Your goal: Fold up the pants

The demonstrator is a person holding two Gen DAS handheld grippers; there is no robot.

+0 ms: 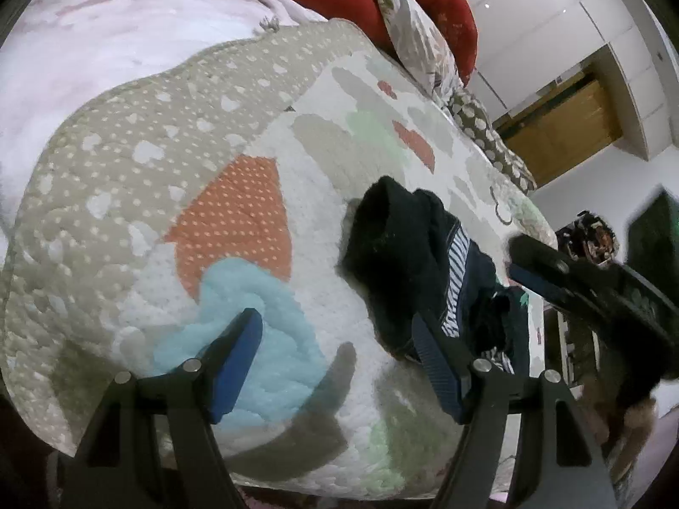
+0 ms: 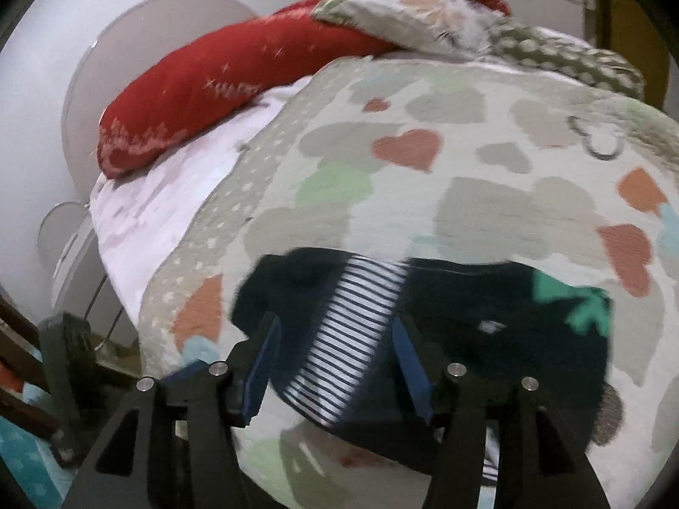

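The pants (image 1: 407, 263) are dark navy with a white-striped lining, lying bunched on a quilt (image 1: 169, 169) patterned with hearts. In the right wrist view the pants (image 2: 467, 318) lie spread across the quilt's near edge, with a green patch at their right end. My left gripper (image 1: 335, 331) is open and empty above the quilt, the pants just beside its right finger. My right gripper (image 2: 335, 331) is open, its fingers either side of the striped part; the view is blurred. The right gripper (image 1: 564, 275) also shows in the left wrist view beyond the pants.
Red pillows (image 2: 237, 80) and a patterned pillow (image 2: 407, 12) lie at the bed's far end. A pink sheet (image 1: 106, 42) shows beside the quilt. A wooden door (image 1: 564, 127) and white wall panels stand beyond the bed. Dark furniture (image 2: 63, 360) stands left of the bed.
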